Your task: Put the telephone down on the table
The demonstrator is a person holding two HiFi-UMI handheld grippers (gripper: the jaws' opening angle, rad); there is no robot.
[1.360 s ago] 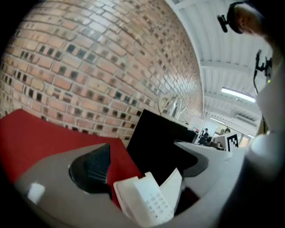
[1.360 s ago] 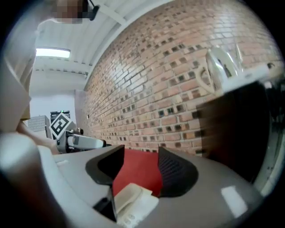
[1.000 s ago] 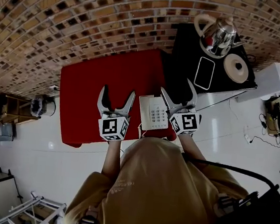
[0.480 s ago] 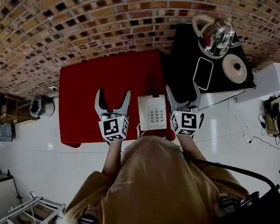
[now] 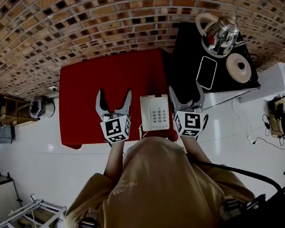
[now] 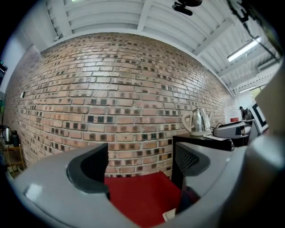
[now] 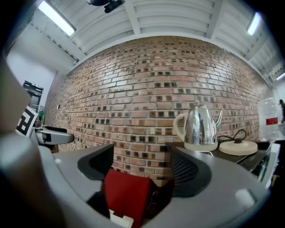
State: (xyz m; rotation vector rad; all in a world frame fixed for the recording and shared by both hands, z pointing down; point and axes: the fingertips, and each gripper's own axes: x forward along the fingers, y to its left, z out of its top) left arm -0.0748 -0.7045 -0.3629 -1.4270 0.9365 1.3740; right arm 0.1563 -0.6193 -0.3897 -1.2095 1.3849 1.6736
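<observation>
Grippers both gape empty, left gripper [image 5: 114, 95] and right gripper [image 5: 186, 93]. We note the telephone [image 5: 154, 112] flat on the red table [image 5: 86, 92] between them. Set-down looks done; next, back off without nudging it.

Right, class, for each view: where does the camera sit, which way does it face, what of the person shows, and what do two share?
Head view: on the person's head, facing steeply down at the red table, telephone, left gripper and right gripper; shoulders and forearms show.
Left gripper view: on that gripper, facing the brick wall; its open jaws show.
Right gripper view: on that gripper, facing the brick wall; its open jaws show.
Shared: both gripper views show the kettle.
</observation>
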